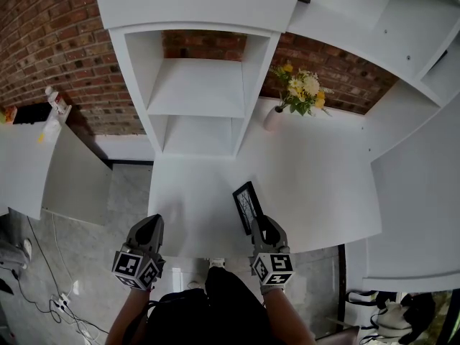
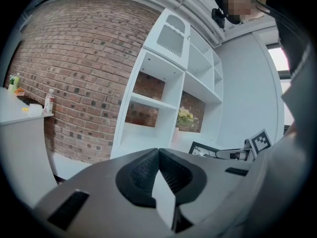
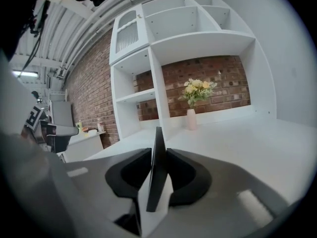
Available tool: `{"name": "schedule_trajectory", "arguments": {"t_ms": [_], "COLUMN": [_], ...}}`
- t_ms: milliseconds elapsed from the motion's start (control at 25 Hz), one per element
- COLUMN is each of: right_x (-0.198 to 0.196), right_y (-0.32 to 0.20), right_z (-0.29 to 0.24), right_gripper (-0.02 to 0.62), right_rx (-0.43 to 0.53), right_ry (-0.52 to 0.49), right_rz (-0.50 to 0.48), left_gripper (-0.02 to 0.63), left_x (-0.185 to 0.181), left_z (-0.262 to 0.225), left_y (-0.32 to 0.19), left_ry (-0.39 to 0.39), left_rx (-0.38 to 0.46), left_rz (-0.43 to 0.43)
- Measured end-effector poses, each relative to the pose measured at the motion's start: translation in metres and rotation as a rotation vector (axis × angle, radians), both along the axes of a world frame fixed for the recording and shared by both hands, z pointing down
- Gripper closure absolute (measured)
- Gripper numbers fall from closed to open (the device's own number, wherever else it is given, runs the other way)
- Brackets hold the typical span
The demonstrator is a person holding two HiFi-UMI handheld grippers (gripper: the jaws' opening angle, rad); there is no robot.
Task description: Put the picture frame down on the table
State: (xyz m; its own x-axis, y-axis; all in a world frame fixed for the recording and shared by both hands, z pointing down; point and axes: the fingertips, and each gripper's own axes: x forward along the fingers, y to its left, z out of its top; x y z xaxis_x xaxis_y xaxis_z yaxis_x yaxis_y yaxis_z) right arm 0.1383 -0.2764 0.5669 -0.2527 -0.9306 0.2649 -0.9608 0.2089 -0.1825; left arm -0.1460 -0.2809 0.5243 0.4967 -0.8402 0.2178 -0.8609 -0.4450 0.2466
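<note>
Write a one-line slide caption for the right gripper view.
Right tongs grip a dark picture frame edge-on; the white table and a vase of flowers lie beyond.

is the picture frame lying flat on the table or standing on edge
On edge: right claw is shut on the picture frame, seen edge-on between its jaws. Touching the table? Cannot tell.

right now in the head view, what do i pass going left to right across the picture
bottle → left gripper → picture frame → flowers
</note>
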Motion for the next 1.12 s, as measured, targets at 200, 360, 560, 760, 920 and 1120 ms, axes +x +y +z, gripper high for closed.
{"name": "schedule_trajectory", "arguments": {"t_ms": [200,360,560,760,920,1120], "right_x": [0.020,0.035,0.047,0.050,0.051,0.047], "right_y": [-0.001,-0.003,-0.006,-0.007,-0.003,-0.005], "right_z": [0.008,0.018,0.031,0.040,0.048,0.052], "right_gripper": [0.500,0.490,0.477,0.468,0.456,0.452], "right_rx": [-0.025,-0.060,-0.108,-0.142,-0.175,-0.187], "right_ry": [-0.035,-0.065,-0.092,-0.123,-0.108,-0.085], "right_rz": [0.068,0.115,0.148,0.152,0.151,0.132], "left_gripper": [0.610,0.610,0.609,0.609,0.610,0.609], "left_x": [0.002,0.003,0.001,0.000,0.000,0.003], "left_z": [0.001,0.001,0.001,0.001,0.001,0.001], "left_y": [0.000,-0.001,-0.002,-0.005,-0.007,-0.007], "left_ry": [0.000,-0.001,-0.002,0.002,0.003,0.001], "left_rx": [-0.002,-0.004,-0.003,-0.002,-0.005,-0.007], "left_rz": [0.005,0.009,0.001,-0.009,-0.015,-0.011]}}
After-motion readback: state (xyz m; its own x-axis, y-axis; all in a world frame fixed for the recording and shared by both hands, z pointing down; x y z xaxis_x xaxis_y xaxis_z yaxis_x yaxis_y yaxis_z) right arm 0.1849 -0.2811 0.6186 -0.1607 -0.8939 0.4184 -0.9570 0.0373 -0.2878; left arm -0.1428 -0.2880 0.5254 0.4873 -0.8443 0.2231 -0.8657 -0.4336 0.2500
